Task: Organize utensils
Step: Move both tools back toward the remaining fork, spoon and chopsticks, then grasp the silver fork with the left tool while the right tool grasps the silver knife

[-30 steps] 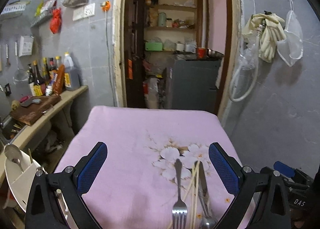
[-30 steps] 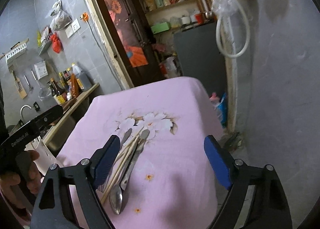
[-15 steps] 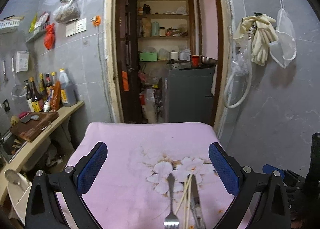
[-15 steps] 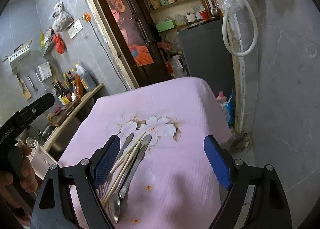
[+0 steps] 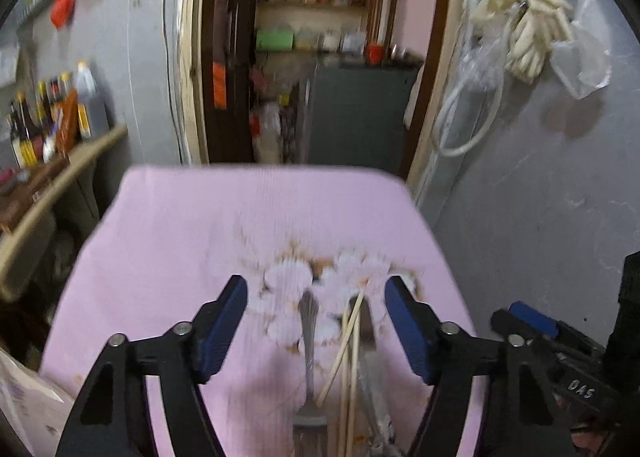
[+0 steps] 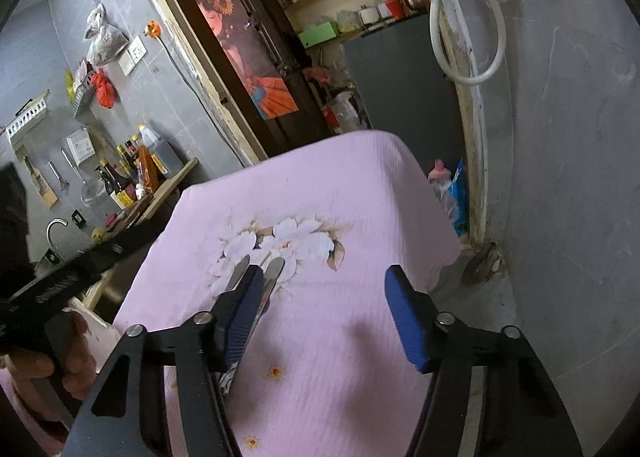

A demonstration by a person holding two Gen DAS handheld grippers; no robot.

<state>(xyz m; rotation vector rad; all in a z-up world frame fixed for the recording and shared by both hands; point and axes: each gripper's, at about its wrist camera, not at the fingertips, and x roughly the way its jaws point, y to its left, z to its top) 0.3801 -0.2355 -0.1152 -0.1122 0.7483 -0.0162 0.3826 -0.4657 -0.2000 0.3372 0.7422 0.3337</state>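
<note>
A fork (image 5: 309, 341), a pair of wooden chopsticks (image 5: 347, 341) and a metal knife or spoon handle (image 5: 366, 321) lie side by side on a pink flowered cloth (image 5: 180, 249). My left gripper (image 5: 316, 321) is open above them, its blue pads either side of the bundle. My right gripper (image 6: 324, 317) is open and empty over the cloth (image 6: 360, 209); its left pad hides most of the utensils, and two metal handles (image 6: 276, 269) show beyond it.
A counter with bottles (image 5: 44, 121) and a sink stands to the left. A doorway with shelves and a grey cabinet (image 5: 356, 113) lies beyond the table. A grey wall with a hose and gloves (image 5: 524, 33) is close on the right.
Both grippers have narrowed their opening. The left gripper has moved forward and down over the utensils. The right view has tilted, and its left pad now covers most of the bundle.
</note>
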